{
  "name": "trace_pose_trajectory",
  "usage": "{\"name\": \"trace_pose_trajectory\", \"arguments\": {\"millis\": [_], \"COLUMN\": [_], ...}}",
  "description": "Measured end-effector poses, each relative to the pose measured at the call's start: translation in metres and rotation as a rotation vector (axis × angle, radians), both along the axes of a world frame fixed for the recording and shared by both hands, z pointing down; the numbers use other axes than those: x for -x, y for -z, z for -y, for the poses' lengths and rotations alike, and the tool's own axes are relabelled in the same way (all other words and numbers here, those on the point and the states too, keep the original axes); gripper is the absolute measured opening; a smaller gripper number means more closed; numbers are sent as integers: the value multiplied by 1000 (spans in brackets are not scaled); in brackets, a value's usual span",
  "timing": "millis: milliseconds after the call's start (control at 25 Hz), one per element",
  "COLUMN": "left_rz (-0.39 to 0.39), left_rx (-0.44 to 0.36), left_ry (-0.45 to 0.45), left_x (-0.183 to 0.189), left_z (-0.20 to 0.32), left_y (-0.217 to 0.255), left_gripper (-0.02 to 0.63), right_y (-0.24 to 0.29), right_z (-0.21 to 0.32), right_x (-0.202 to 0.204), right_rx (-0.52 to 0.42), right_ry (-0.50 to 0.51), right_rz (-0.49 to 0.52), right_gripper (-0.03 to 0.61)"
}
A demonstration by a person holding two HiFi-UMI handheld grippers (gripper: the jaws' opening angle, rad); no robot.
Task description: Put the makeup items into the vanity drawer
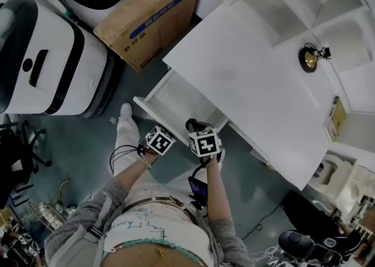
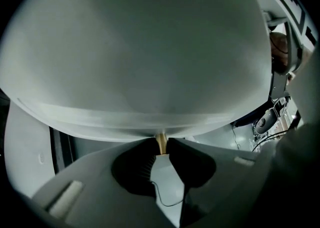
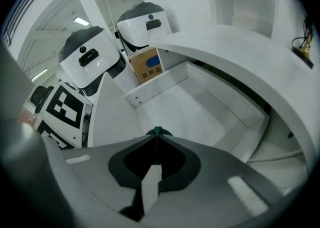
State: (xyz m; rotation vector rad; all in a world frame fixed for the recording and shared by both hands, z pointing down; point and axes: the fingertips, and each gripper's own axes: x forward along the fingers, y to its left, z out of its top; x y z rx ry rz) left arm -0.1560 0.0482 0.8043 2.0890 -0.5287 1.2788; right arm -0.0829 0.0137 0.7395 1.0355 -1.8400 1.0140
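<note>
The vanity drawer (image 1: 176, 99) stands pulled out from the front edge of the white vanity (image 1: 252, 78), its white floor bare in the right gripper view. At the drawer's front panel, the left gripper (image 2: 161, 147) has its jaws pinched on a thin gold knob stem (image 2: 160, 139). Just beside it, the right gripper (image 3: 156, 134) has its jaws pressed together on nothing. A small gold object (image 1: 309, 59) sits near the vanity's far edge. On the floor beyond lies a cardboard box (image 1: 149, 17); its blue label's print is unreadable.
</note>
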Motion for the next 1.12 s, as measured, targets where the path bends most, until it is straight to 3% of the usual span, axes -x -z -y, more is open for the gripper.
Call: {"name": "trace_pose_trajectory", "arguments": {"millis": [440, 800, 1120], "left_rz": [-3, -7, -5], "left_rx": [18, 35, 41], "left_ry": [-9, -2, 2], "left_x": [7, 9, 8], "left_z": [-13, -15, -15], "left_y": [2, 1, 1], "left_gripper": [87, 86, 86], "right_y": [1, -8, -17], "right_z": [-14, -1, 16], "right_x": [14, 10, -7], "right_rx": [46, 54, 22], "right_ry": [4, 40, 168], "right_rz": [46, 20, -96], "right_gripper": [31, 31, 31]}}
